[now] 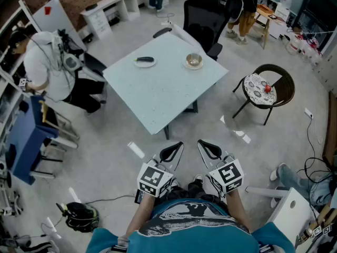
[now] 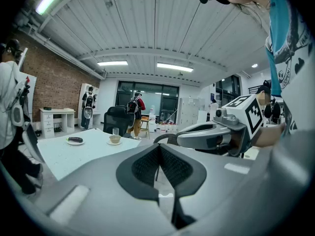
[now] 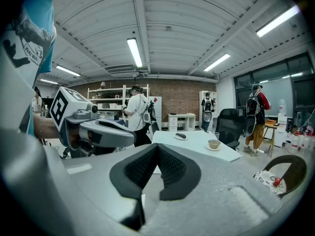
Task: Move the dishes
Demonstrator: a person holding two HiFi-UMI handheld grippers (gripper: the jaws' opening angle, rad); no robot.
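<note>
Item 1: left hand-held gripper (image 1: 171, 153), which we hold low and close to the body. Its jaws are pressed together with nothing between them.

Item 2: right hand-held gripper (image 1: 209, 151), just beside the left one. Its jaws are likewise closed and empty (the pads meet along a single seam in the right gripper view).

Item 3: pale square surface (image 1: 158, 96), well ahead of both.

Item 4: plate (image 1: 145, 64) on the far part of the surface, bearing a dark elongated thing (image 1: 144, 59) that we cannot identify.

Item 5: bowl (image 1: 194, 60) on a saucer (image 1: 194, 67), to the right of the plate and apart from it.

Item 6: black office chair (image 1: 202, 15) at the far side of the surface.

Item 7: round chair (image 1: 281, 88) with a patterned cushion, off to the right.

We note that both hand-held grippers are well apart from the dishes.
</note>
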